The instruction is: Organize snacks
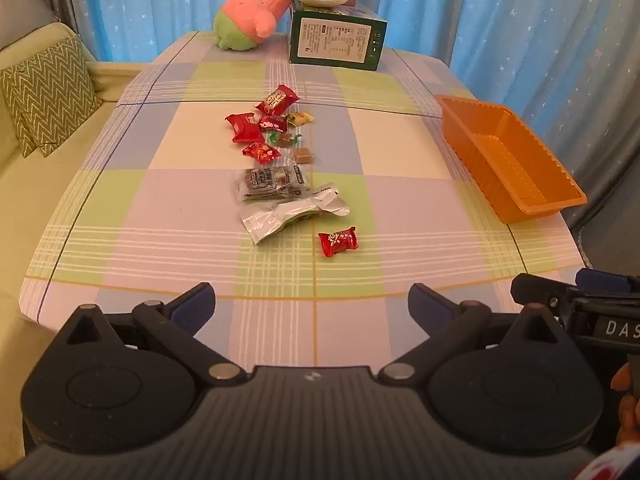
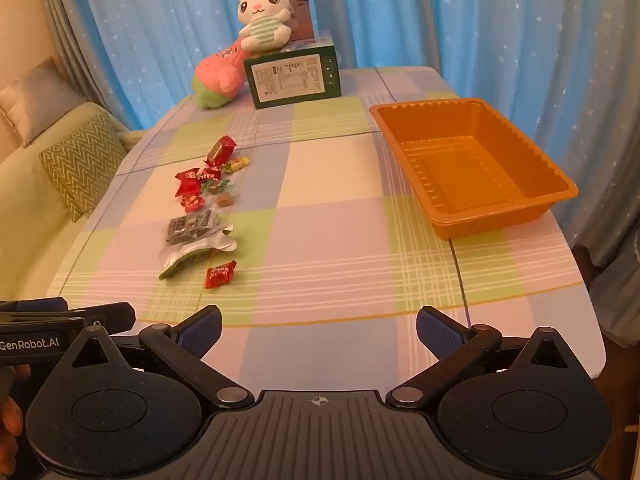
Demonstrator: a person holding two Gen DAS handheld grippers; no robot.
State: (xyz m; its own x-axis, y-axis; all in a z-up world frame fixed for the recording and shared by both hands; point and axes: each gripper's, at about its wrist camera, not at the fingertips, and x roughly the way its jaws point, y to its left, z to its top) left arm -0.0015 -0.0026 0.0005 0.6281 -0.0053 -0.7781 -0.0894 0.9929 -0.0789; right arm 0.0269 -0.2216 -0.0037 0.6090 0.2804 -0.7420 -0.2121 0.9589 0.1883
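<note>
progress: not started – orange tray (image 2: 472, 168) holds nothing | snacks (image 1: 280, 160) all loose on tablecloth (image 1: 400, 208) | left gripper (image 1: 311, 306) – fingers apart, holding nothing | right gripper (image 2: 319, 330) likewise

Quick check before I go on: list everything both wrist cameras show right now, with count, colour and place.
Red-wrapped candies: five, red; one alone nearest the tools, four in the far cluster.
Small yellow, green and brown wrapped sweets: about four, mixed into the far cluster.
Clear packet with dark contents: one, mid-row.
Silver foil pouch: one, silver and green, just nearer than the clear packet.
Orange ribbed plastic tray: one, empty, table's right side.
Green printed carton: one, far edge.
White plush rabbit in a striped shirt: one, on the carton.
Pink and green plush toy: one, left of the carton.
Checked tablecloth: one, pastel.
Left tool: open, holding nothing.
Right tool: open, holding nothing.
</note>
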